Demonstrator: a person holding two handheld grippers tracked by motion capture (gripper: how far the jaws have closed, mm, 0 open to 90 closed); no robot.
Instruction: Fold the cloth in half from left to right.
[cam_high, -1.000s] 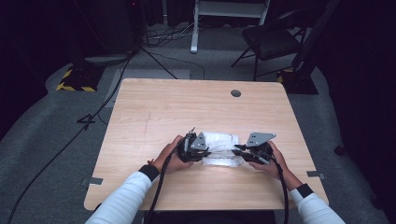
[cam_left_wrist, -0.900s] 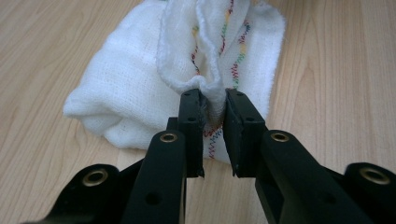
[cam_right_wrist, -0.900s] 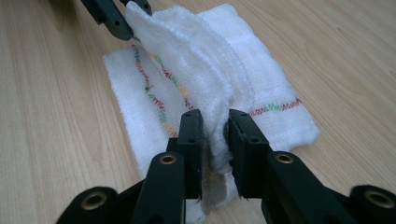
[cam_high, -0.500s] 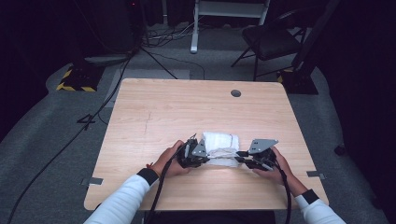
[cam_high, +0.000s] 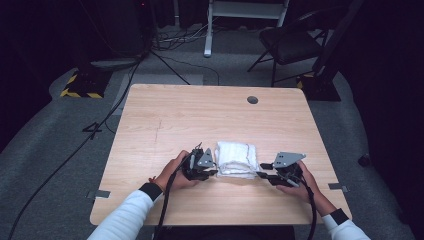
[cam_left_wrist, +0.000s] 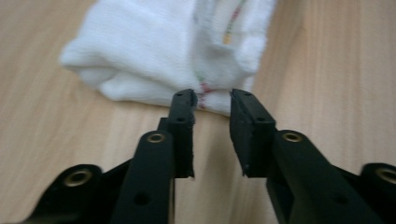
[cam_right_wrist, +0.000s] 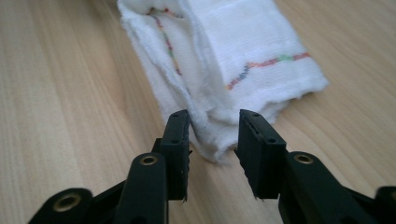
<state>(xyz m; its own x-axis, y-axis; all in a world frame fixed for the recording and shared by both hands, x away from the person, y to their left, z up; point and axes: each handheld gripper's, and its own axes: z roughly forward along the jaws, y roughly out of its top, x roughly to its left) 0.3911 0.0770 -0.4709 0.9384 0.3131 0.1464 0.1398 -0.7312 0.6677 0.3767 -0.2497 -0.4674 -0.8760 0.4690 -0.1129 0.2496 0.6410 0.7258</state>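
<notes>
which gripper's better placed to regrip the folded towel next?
Right, probably. The right gripper has a towel corner between its just-opening jaws; the left gripper, also opening, has only its tips at the edge.

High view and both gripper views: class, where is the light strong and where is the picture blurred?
High view: table lit, room around it dark. Left gripper view: cloth soft and blurred. Right gripper view: cloth sharper, its far end soft.

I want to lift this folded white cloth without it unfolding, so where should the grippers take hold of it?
Probably pinch the folded cloth at its two short side edges, left gripper from its left, right gripper from its right: the layers stack there, and both sets of jaws, just opening, already face those edges.
</notes>
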